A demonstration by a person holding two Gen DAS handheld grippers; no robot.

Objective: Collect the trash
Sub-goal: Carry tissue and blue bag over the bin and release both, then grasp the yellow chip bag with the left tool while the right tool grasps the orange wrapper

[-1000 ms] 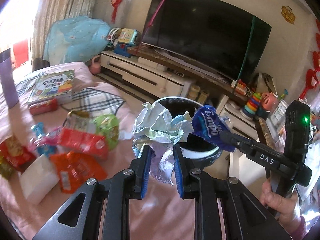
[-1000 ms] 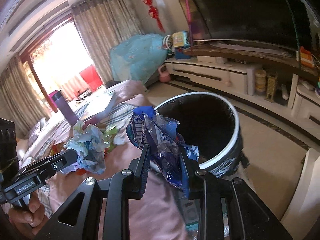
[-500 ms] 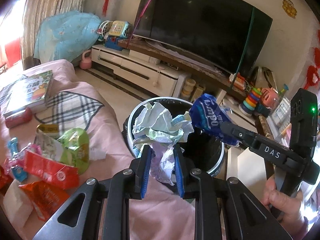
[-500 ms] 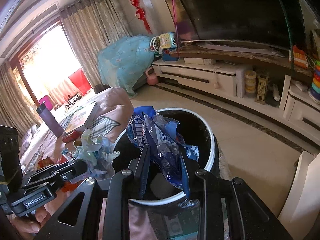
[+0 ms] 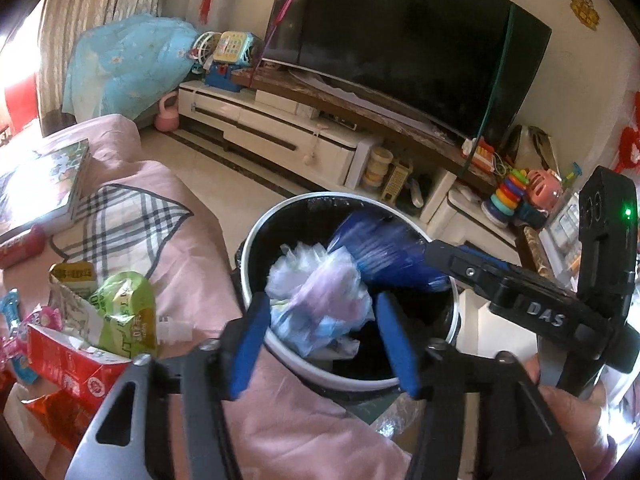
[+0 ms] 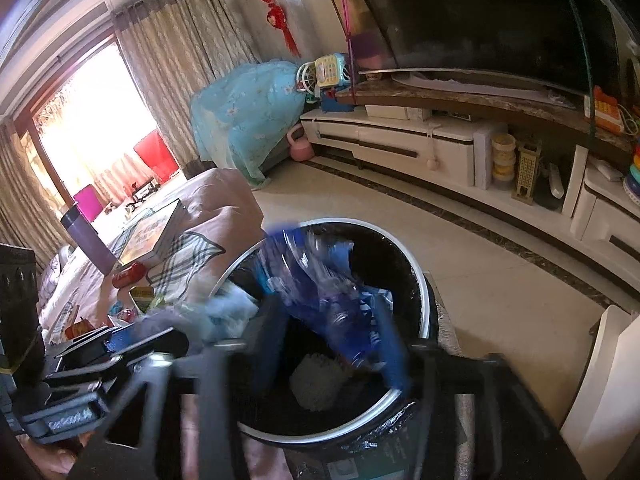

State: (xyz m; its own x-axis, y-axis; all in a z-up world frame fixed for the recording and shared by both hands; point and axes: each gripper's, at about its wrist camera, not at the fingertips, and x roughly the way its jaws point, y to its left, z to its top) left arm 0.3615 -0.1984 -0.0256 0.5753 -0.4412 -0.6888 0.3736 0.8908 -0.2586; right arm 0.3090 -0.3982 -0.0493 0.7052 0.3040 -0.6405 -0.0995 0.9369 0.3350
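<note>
A black trash bin with a white rim (image 5: 256, 240) (image 6: 424, 304) stands beside the pink-covered table. My left gripper (image 5: 320, 332) is open over the bin. A crumpled pale paper wad (image 5: 320, 296), blurred, hangs loose between its blue fingers. My right gripper (image 6: 332, 340) is open over the bin too, and a blue snack wrapper (image 6: 320, 280) (image 5: 384, 248), blurred, is loose between its fingers. A white wad (image 6: 316, 380) lies at the bin's bottom.
The pink table (image 5: 180, 240) holds a green pouch (image 5: 124, 312), a red carton (image 5: 68, 364), an orange packet (image 5: 52, 416), a book (image 5: 40, 184) and a checked cloth (image 5: 124, 220). A purple bottle (image 6: 86, 240) stands further back. A TV cabinet (image 5: 280, 136) runs behind the bin.
Both grippers moved from the table to over the bin and opened. The paper wad and the blue wrapper, gripped before, are now loose and blurred between the jaws.
</note>
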